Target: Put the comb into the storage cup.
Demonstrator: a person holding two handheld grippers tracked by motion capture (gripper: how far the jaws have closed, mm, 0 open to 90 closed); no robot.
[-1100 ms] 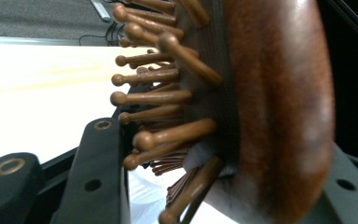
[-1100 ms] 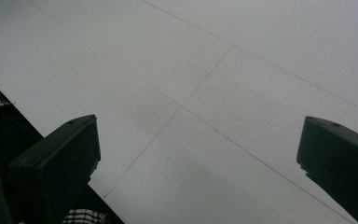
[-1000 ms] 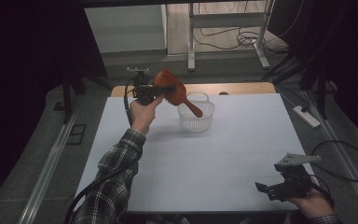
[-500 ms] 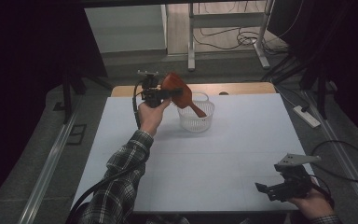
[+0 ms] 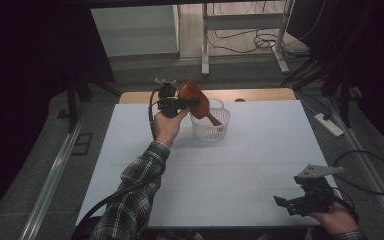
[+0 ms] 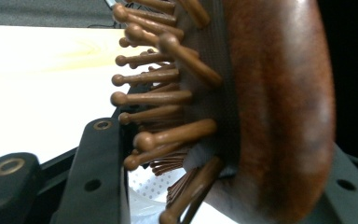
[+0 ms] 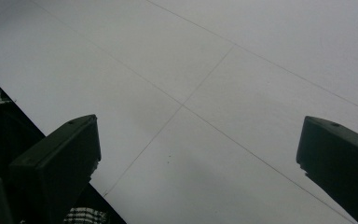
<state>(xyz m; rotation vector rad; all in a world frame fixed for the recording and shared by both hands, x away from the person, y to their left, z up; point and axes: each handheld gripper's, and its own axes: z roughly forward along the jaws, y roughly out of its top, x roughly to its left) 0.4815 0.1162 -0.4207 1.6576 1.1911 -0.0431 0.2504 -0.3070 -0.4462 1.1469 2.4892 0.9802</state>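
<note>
Currently the left gripper (image 5: 189, 104) is clenched on a brown hairbrush (image 5: 196, 101), one jaw against the bristles (image 6: 161, 98), the other behind the wooden back (image 6: 279, 107). Its handle slants down into a white basket (image 5: 211, 131), with the head above the basket's left rim. Well apart from the basket, near the table's (image 5: 240, 175) front right corner, the right gripper (image 5: 292, 204) hovers with jaws released, nothing between them.
</note>
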